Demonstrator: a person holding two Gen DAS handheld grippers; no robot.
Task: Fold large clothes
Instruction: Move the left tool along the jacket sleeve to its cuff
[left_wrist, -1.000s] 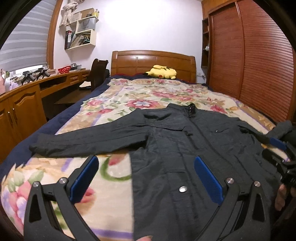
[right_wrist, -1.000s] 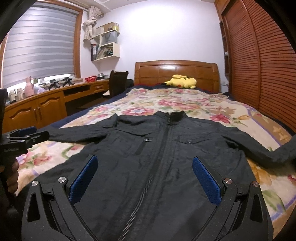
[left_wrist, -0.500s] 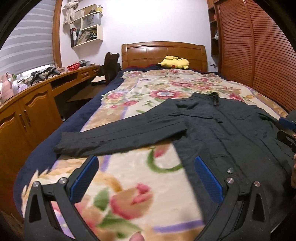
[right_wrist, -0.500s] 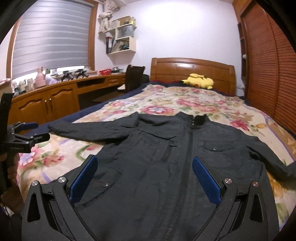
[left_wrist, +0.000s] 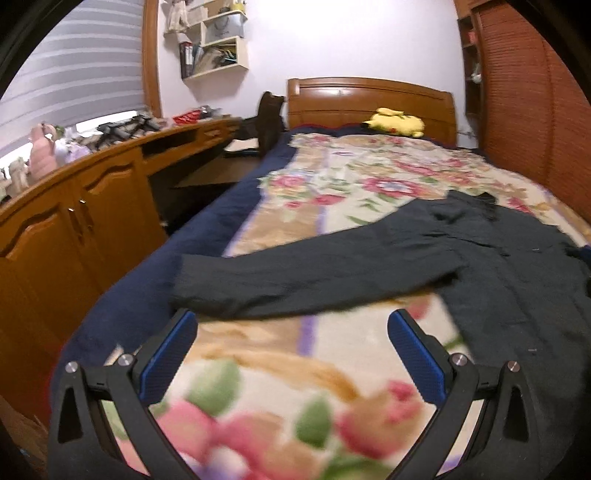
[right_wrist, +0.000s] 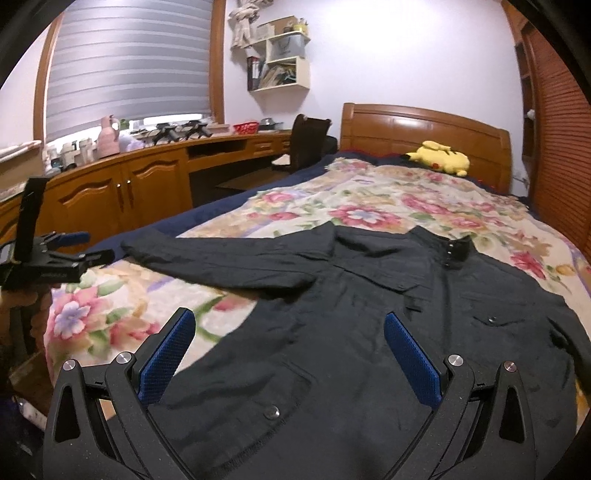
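The left tongs (left_wrist: 291, 354) are hanging wide open, gripping nothing, above the floral blanket (left_wrist: 280, 373) near the foot of the bed. Just beyond their blue pads (left_wrist: 168, 354), a sleeve (left_wrist: 306, 277) of the dark jacket (left_wrist: 517, 266) is stretching out toward the bed's navy edge. The right tongs (right_wrist: 288, 354) are likewise gaping open and empty over the jacket's lower front, where a snap button (right_wrist: 271, 411) is showing. The jacket is lying flat, front up, collar (right_wrist: 456, 249) pointing toward the headboard (right_wrist: 424, 125). A yellow plush toy (right_wrist: 439, 157) is resting by the headboard.
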